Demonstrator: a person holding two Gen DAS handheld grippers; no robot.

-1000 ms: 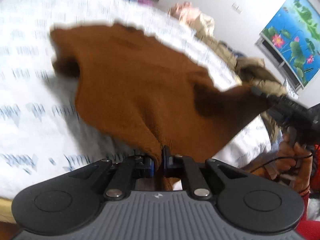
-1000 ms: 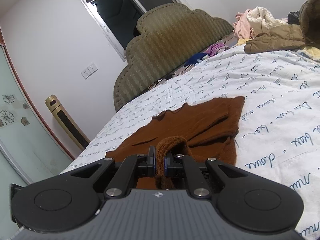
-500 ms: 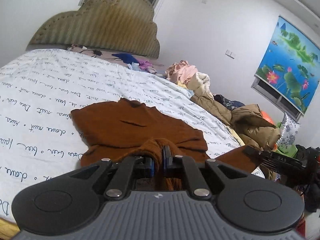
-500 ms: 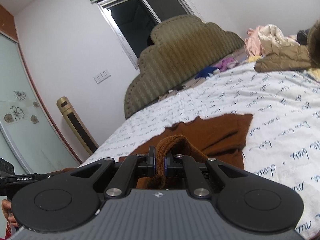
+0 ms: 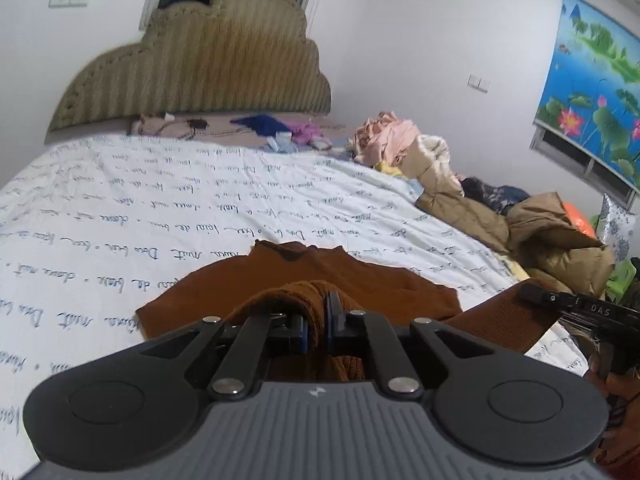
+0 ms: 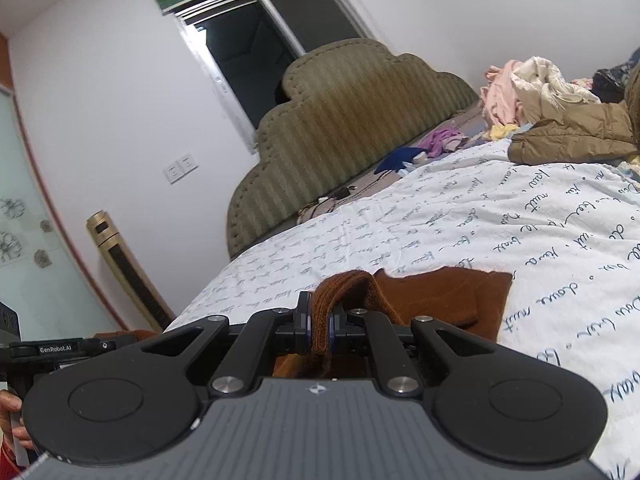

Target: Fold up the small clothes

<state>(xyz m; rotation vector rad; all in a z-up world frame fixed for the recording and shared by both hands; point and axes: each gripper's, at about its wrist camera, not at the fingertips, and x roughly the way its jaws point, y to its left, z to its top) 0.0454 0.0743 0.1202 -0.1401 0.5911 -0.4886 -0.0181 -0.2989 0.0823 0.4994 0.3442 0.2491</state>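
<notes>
A small brown knit sweater [image 5: 360,284] lies on the white printed bedsheet [image 5: 180,208]; it also shows in the right wrist view [image 6: 448,300]. My left gripper [image 5: 317,322] is shut on a bunched ribbed edge of the sweater. My right gripper [image 6: 320,322] is shut on another bunched ribbed edge. In the left wrist view the right gripper [image 5: 536,294] holds a stretched corner of the sweater at the right. The left gripper [image 6: 108,345] shows at the far left of the right wrist view.
A padded olive headboard [image 5: 192,72] stands at the far end of the bed. A heap of clothes and tan jackets [image 5: 500,216] lies along the bed's right side. Small blue and purple items [image 5: 280,128] lie by the headboard. A tall gold heater [image 6: 124,264] stands beside the bed.
Both grippers came down and back toward the near edge with the sweater's lower edge. The sweater, raised and spread a second ago, now lies flat with less of it showing ahead.
</notes>
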